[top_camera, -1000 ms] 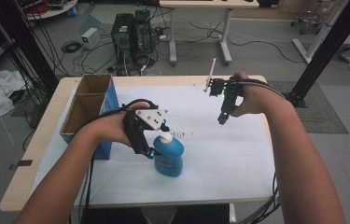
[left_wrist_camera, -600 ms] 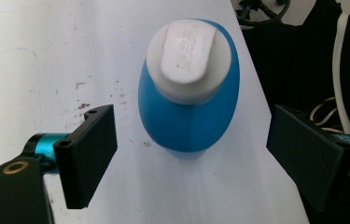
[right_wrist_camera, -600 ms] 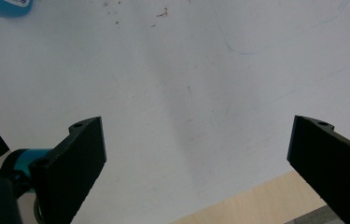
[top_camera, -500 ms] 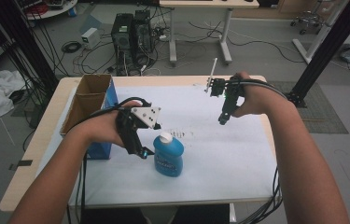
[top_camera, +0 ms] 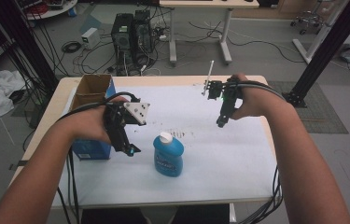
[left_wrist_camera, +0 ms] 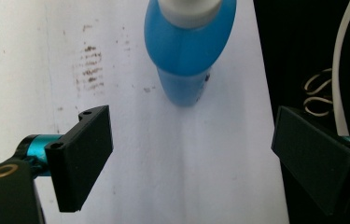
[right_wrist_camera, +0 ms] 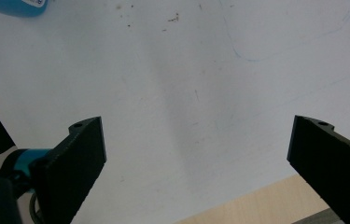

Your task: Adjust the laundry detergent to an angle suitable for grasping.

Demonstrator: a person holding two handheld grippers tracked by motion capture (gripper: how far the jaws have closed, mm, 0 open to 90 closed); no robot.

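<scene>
White-covered table (top_camera: 219, 154): blue bottle (top_camera: 168, 154) upright, left gripper (top_camera: 128, 150) just beside it, jaws just opening, nothing between; right gripper (top_camera: 220, 122) well apart, jaws wide, empty.

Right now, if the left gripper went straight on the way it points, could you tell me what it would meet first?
Probably the blue bottle, which stands upright just ahead, in line with the gap between the open left gripper and clear of its jaws. Depth is unclear; aimed lower, it would meet the white table cover first.
</scene>
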